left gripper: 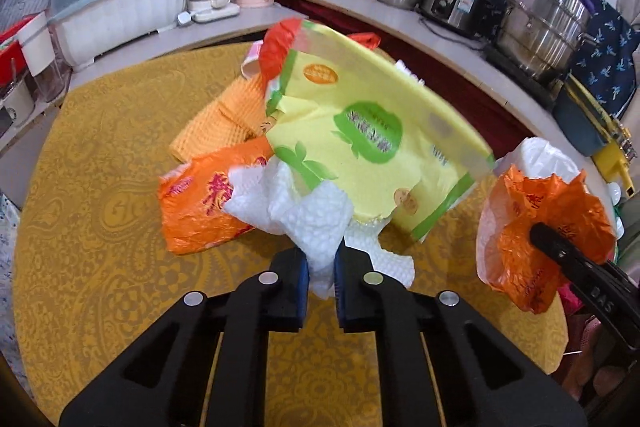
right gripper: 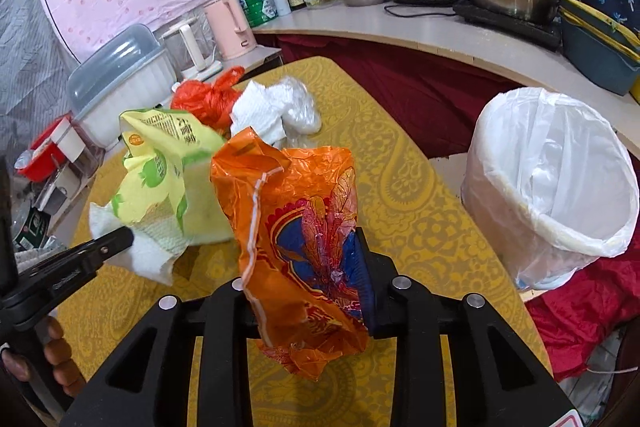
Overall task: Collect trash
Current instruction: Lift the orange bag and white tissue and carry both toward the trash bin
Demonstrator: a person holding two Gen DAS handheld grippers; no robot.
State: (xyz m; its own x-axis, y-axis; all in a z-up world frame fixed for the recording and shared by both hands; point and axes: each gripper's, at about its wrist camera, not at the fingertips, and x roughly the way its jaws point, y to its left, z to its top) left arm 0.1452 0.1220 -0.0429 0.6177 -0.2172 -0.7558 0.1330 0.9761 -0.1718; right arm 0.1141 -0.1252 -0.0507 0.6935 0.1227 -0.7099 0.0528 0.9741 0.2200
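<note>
Over table (left gripper: 100,187) | left gripper (left gripper: 322,287) pinches tissue (left gripper: 304,215) | wrapper (right gripper: 304,247) apparently clamped, hides right gripper (right gripper: 316,291)

Both views bright, evenly lit; light soft and diffuse, source not visible. Shadows faint: only a weak soft one on the yellow tablecloth (left gripper: 100,187) under the trash. Small specular highlights on the steel steamer pot (left gripper: 548,23), behind the tablecloth. Strong fisheye distortion: counter edge beyond the tablecloth bows into a curve, dark vignette in all frame corners. Motion blur on the yellow-green wrapper (left gripper: 360,131) above the tablecloth, print smeared. Tablecloth pattern soft toward the periphery. Colours saturated, no overexposure.
</note>
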